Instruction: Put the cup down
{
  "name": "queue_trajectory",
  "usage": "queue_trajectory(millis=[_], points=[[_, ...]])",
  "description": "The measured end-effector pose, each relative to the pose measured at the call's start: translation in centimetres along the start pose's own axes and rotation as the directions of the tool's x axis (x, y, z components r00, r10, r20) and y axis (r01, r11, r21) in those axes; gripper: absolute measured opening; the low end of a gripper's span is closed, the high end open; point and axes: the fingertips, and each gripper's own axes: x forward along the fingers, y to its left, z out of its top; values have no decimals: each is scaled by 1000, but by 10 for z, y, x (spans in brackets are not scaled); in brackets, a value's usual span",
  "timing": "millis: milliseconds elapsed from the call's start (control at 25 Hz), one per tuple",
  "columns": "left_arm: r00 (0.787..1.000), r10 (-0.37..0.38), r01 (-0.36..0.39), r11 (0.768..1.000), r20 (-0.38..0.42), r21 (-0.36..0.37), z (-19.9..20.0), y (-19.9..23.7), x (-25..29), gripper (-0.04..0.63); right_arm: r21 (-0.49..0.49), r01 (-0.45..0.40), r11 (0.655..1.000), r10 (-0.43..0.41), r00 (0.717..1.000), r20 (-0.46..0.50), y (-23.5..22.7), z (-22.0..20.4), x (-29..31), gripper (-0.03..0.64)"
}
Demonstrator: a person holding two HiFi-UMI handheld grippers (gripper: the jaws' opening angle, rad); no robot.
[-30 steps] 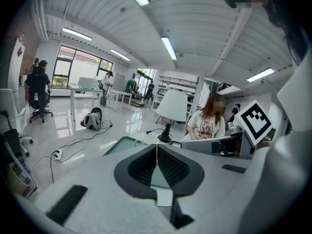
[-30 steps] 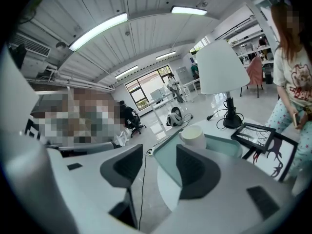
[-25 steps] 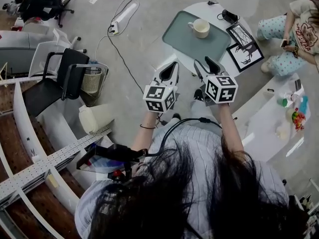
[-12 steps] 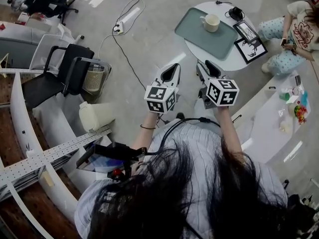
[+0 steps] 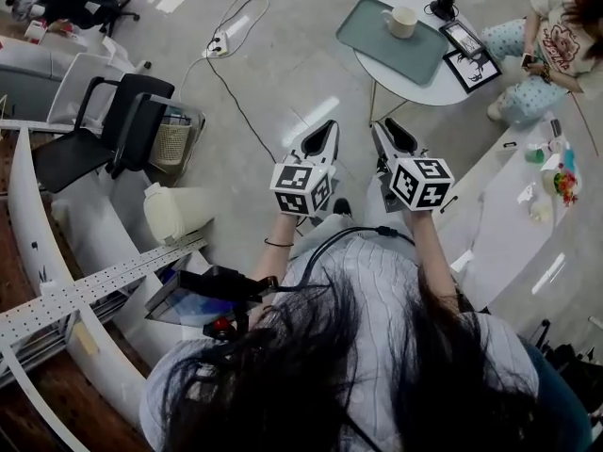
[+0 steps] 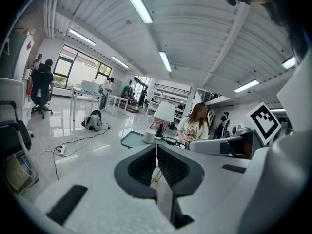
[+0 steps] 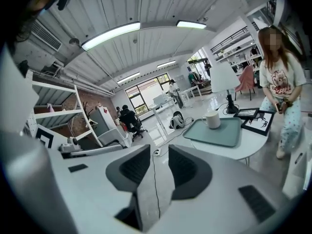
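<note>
The cream ceramic cup [image 5: 402, 22] already stands on the grey-green tray [image 5: 369, 38], well ahead of my right gripper [image 5: 388, 128], whose empty jaws are closing. My left gripper [image 5: 325, 134] is pinched together on nothing. I'd hold both clear of the cup.

The cup [image 5: 401, 22] looks like cream glazed pottery with a faint sheen, the tray [image 5: 369, 38] like matt grey-green plastic, and the table [image 5: 429, 90] has a smooth white top. The grey floor [image 5: 283, 83] is polished and glossy and mirrors the ceiling lights. The basket [image 5: 172, 149] looks woven and rough, and the person's striped shirt [image 5: 367, 281] is soft cloth.
</note>
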Motion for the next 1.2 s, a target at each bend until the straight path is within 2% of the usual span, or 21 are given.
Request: queue_trajectory(millis=[280,480,840,1200], points=[[998,-67,67,998,-11,0,-13,-32,-7,19,-13,43,999,-43,999,-6,5,-10,-37,113],[996,-85,85,996,-5,3,-13,-53,-11,20,-15,46,999,-46,999,6,4,-9,-55,97],[999,-23,23,1000,31,-3,-11,-89,-23,20,-43,-18,999,18,1000,6,0,-12,-99,83],[999,8,-8,1000,39,4,-35,-151,-48,20,-73,-54,996,55,998,16,-9,-25,-162,64]])
